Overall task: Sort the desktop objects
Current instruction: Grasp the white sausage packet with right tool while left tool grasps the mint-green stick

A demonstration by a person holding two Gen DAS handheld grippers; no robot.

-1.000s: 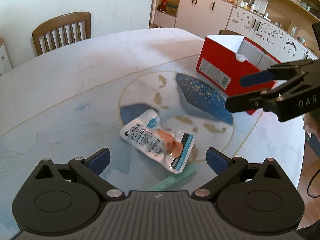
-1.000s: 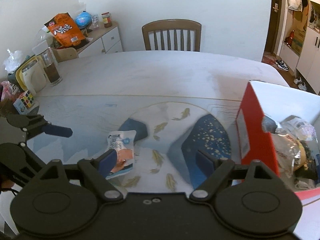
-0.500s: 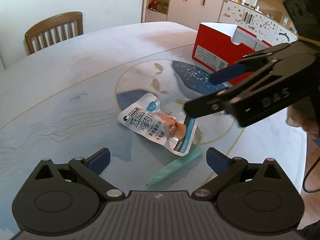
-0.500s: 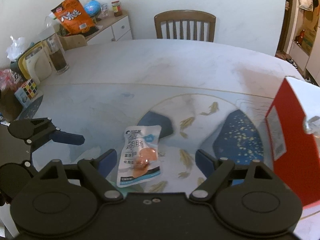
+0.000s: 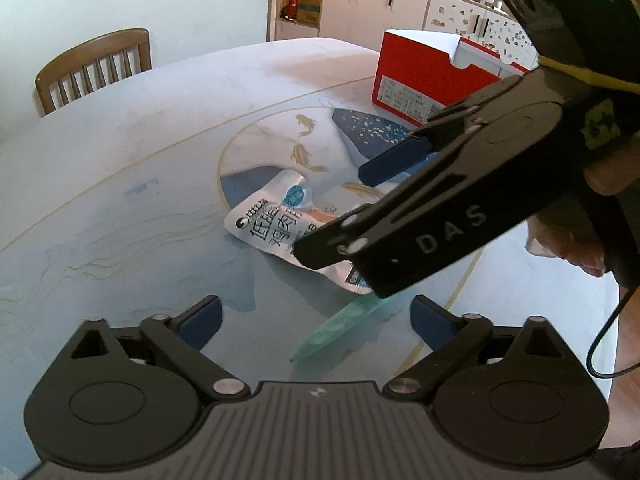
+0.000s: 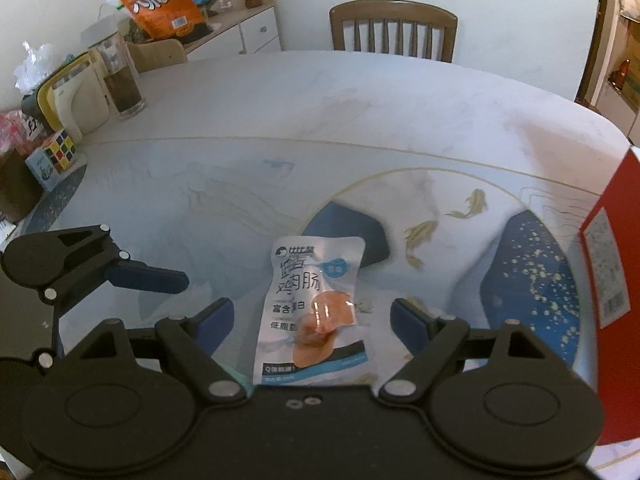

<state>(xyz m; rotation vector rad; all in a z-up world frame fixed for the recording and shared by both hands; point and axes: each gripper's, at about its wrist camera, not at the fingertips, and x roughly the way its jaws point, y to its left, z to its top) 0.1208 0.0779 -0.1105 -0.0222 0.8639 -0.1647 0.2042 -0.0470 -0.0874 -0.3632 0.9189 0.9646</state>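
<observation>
Snack pouch [image 5: 272,224] half hidden by right tool [image 5: 352,208]

1. Snack pouch [image 6: 314,312]: glossy plastic film, white with a clear window, glare on it; centre of the right wrist view.
2. Table [image 6: 360,120]: smooth, glossy printed top with a marble look; reflections at lower centre.
3. Red box [image 5: 420,80]: matt cardboard with a paper label, upper right of the left wrist view.
4. Left gripper [image 5: 316,320]: matt black plastic body, ribbed at the bottom edge, blue matt pads, shiny metal pins.
5. Right gripper [image 6: 310,322]: same matt black plastic.
6. Chair [image 6: 394,32]: varnished wood, top centre.
7. Green strip [image 5: 340,328]: pale, matt.
</observation>
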